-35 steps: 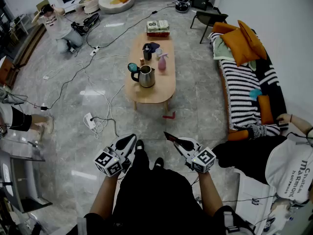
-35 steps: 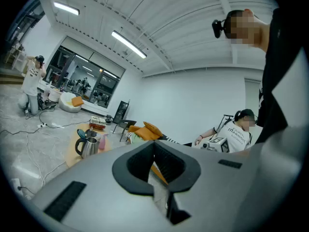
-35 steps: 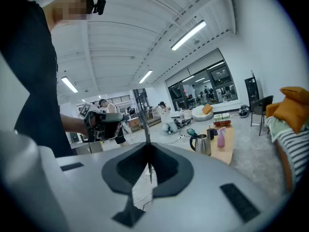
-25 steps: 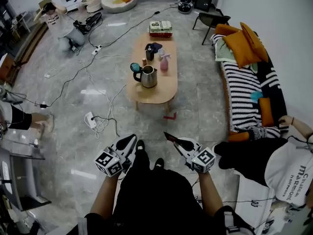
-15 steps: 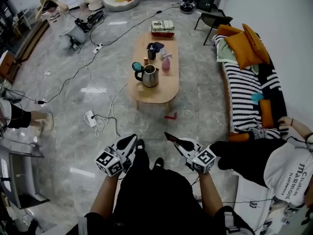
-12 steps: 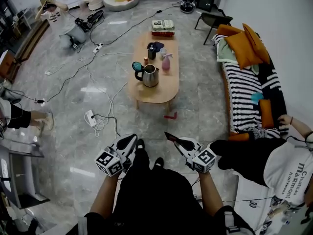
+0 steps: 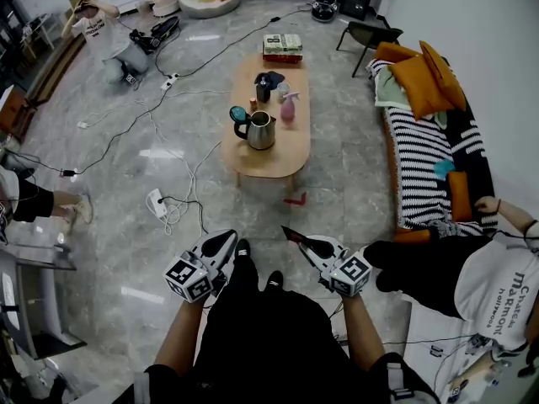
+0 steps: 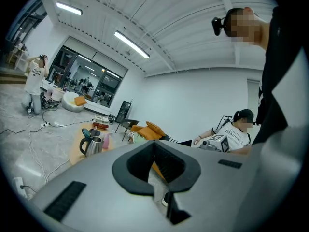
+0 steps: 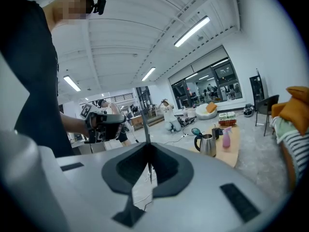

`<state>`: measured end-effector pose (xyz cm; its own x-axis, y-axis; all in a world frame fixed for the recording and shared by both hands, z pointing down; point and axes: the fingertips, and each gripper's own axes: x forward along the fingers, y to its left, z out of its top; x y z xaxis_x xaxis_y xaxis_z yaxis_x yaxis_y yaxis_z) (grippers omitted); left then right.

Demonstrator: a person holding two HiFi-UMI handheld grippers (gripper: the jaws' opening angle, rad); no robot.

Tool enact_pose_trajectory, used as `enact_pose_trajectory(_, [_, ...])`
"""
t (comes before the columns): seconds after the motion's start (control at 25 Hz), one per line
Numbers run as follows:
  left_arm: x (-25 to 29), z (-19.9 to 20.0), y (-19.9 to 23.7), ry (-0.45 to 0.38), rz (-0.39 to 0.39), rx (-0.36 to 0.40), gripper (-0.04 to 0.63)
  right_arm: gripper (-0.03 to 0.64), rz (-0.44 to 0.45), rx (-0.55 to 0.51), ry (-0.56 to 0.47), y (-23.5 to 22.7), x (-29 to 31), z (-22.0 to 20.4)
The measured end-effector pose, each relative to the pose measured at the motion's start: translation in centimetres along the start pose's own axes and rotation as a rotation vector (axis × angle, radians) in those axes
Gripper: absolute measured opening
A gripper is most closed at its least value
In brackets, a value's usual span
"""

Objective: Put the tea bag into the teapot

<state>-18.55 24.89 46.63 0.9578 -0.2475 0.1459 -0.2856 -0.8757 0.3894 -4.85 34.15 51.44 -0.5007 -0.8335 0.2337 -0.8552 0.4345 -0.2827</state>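
The steel teapot (image 7: 257, 130) with a black handle stands on a low oval wooden table (image 7: 269, 165), its teal lid tipped open; it also shows as the teapot (image 8: 91, 145) and the teapot (image 9: 207, 144). It is far ahead of me across the floor. I cannot make out a tea bag in any view. My left gripper (image 7: 229, 236) and right gripper (image 7: 286, 231) are held at waist height, pointing forward. The left gripper (image 8: 154, 143) and the right gripper (image 9: 147, 146) both have their jaw tips closed together, and I see nothing held between them.
A pink spray bottle (image 7: 288, 108), dark cups and a stack of boxes (image 7: 282, 47) share the table. A striped sofa (image 7: 425, 146) with orange cushions lies to the right, and a person sits (image 7: 497, 276) near it. Cables (image 7: 168, 124) trail across the floor on the left. A small red thing (image 7: 292, 199) lies by the table.
The head view has shifted slightly, so the table sits a little further right in the picture. Both grippers stay where they were, jaws unchanged.
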Motion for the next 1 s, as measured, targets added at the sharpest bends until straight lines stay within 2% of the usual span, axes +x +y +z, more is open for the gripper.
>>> enact_pose_trajectory(1.0, [-0.9,0.0,1.2,0.002,0.010,-0.009,0.011,0.029,0.013,-0.007,0.015,0.5,1.7,0.0])
